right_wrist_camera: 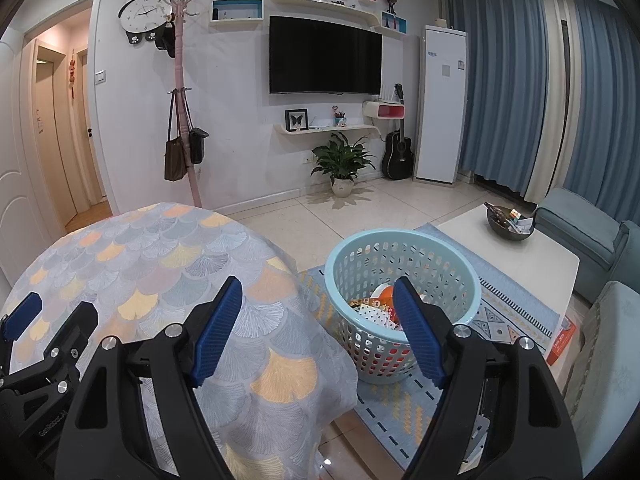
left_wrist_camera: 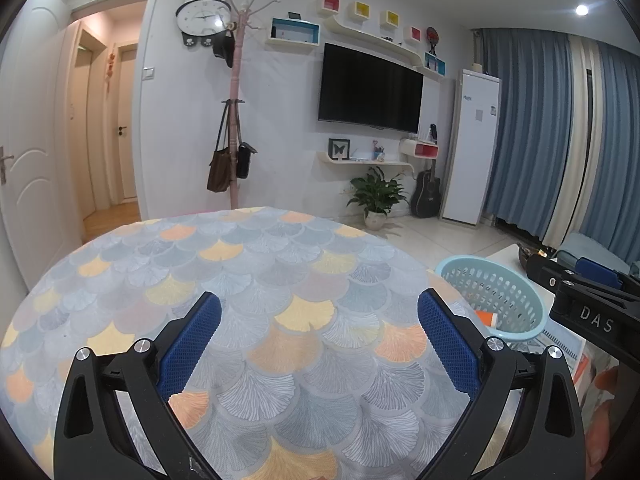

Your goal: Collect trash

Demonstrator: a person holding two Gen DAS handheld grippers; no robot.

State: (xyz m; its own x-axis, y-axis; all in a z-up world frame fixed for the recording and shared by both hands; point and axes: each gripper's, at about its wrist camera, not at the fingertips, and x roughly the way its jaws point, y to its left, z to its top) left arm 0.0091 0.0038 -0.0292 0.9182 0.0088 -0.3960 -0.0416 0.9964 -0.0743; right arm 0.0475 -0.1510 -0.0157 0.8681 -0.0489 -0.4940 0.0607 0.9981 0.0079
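The tablecloth (left_wrist_camera: 256, 280) wears a fan-scale print in grey, pale blue, yellow and peach. Beside it, the basket (right_wrist_camera: 404, 256) is light turquoise with a perforated wall, and inside shows orange, white and possibly dotted paper (right_wrist_camera: 376, 312). The rug (right_wrist_camera: 500, 320) runs blue with yellow triangles and dashes. Blue ribbed pads (left_wrist_camera: 448, 344) sit on black gripper arms. The curtains (right_wrist_camera: 504, 80) hang blue with a cream stripe.

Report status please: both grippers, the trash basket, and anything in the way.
Left gripper open, empty, over the table. Right gripper open, empty, at table edge. Basket on rug beside table, trash inside. Nothing in the way.
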